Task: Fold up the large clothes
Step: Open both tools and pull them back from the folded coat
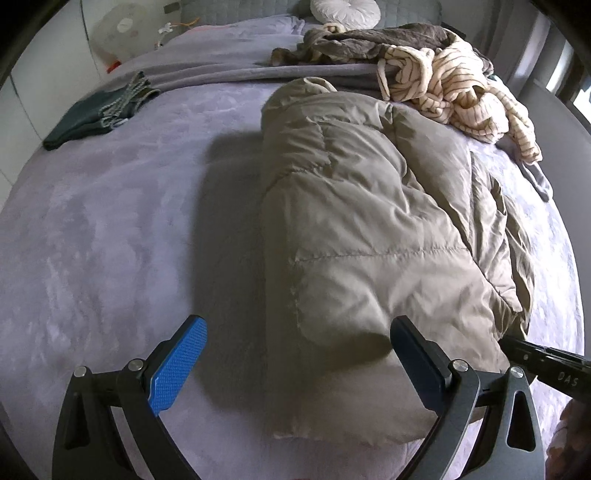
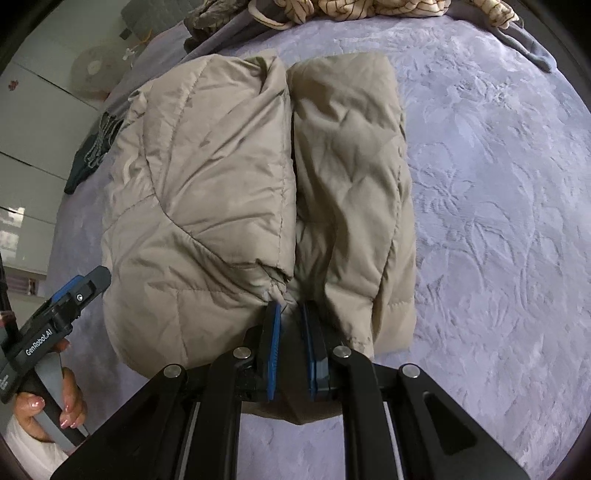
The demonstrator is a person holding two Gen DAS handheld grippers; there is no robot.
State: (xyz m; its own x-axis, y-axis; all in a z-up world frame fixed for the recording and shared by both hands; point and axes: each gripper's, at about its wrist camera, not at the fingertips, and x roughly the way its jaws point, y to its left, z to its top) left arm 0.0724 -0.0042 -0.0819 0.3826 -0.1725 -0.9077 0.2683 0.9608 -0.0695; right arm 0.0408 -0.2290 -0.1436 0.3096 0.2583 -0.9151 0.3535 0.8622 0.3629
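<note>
A large khaki puffer jacket (image 1: pixel 354 221) lies folded lengthwise on the lilac bed cover; in the right wrist view the jacket (image 2: pixel 221 177) shows as two long puffy halves side by side. My left gripper (image 1: pixel 295 354) is open, its jaws wide apart over the jacket's near left corner, holding nothing. My right gripper (image 2: pixel 290 328) is shut on the jacket's near hem, between the two halves. The left gripper (image 2: pixel 79 291) shows at the left edge of the right wrist view, held by a hand.
A dark green folded garment (image 1: pixel 96 114) lies at the bed's far left. A striped cream garment (image 1: pixel 450 88) and a brown blanket (image 1: pixel 369 40) are heaped at the far right. A white round pillow (image 1: pixel 345 11) sits at the head. The lilac bed cover (image 1: pixel 110 221) spreads left.
</note>
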